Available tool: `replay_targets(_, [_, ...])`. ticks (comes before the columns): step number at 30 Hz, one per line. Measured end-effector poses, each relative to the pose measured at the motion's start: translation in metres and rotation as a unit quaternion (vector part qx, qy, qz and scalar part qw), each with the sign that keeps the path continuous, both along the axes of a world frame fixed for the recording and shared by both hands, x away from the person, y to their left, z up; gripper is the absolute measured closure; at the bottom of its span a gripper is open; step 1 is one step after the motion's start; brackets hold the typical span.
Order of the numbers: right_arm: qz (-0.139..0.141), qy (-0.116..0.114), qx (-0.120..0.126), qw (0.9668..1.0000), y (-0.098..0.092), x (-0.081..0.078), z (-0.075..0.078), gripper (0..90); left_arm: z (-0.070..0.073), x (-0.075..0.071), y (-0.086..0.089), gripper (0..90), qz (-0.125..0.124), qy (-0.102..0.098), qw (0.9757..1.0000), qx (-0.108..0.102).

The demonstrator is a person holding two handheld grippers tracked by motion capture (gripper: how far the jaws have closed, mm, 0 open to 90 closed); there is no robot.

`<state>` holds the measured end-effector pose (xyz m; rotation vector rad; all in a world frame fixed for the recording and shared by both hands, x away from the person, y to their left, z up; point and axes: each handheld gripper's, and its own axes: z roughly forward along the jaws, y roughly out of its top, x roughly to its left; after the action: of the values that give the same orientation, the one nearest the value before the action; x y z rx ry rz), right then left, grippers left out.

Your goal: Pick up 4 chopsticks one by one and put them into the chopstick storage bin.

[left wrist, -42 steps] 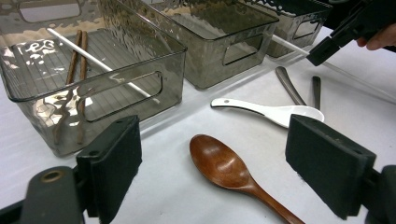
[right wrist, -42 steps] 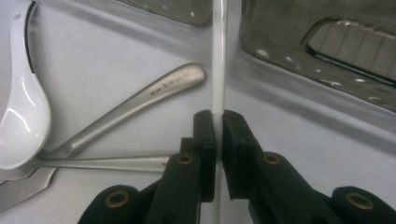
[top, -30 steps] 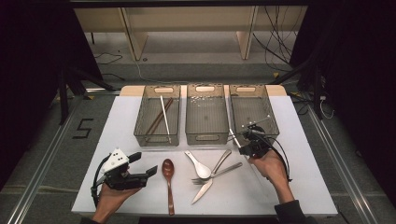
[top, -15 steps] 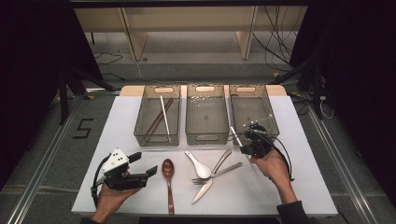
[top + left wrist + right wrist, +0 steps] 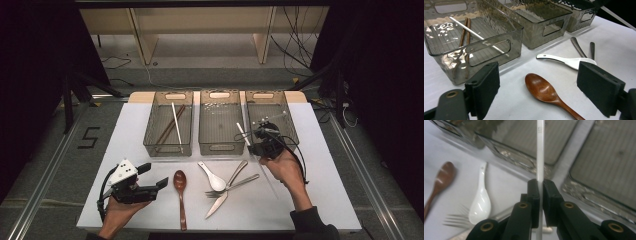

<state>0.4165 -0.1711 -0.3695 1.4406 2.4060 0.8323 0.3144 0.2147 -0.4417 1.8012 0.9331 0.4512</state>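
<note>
Gripping a white chopstick (image 5: 540,152), the right gripper (image 5: 258,142) has its jaws clenched on the stick, which points toward 11 o'clock over the gap between the middle bin (image 5: 219,125) and the right bin (image 5: 272,116), above the table (image 5: 320,165). The left gripper (image 5: 154,177) hangs at 8 o'clock with its jaws released, wide apart and holding nothing, facing the brown wooden spoon (image 5: 544,90).

By my reading, the sorting has barely begun. The left bin (image 5: 167,127) holds one white chopstick (image 5: 176,122) and two brown chopsticks (image 5: 167,127); the other two bins look empty. The held stick is not yet in any bin, and probably belongs in the left one.

Left on the table, near 6 o'clock: one wooden spoon, one white ceramic spoon (image 5: 212,177), one fork (image 5: 232,187), one knife (image 5: 220,202) and one further metal handle (image 5: 239,170). Three bins in all
</note>
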Motion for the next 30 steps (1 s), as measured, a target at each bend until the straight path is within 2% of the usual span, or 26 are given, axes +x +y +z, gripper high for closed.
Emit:
replay_targets(9, [0.024,-0.008,0.043,0.9988,0.031,0.021,0.015,85.3,0.000,0.000,0.001,18.0,0.000,0.000,1.0000,-0.002])
replay_targets(20, [0.048,-0.020,0.056,0.9971,0.075,0.044,0.031,85.2,0.000,-0.001,0.001,18.0,0.002,-0.002,1.0000,-0.007])
replay_targets(30, [0.050,-0.030,0.064,0.9962,0.101,0.058,0.037,85.2,0.001,-0.001,0.002,18.0,0.001,-0.002,1.0000,-0.008])
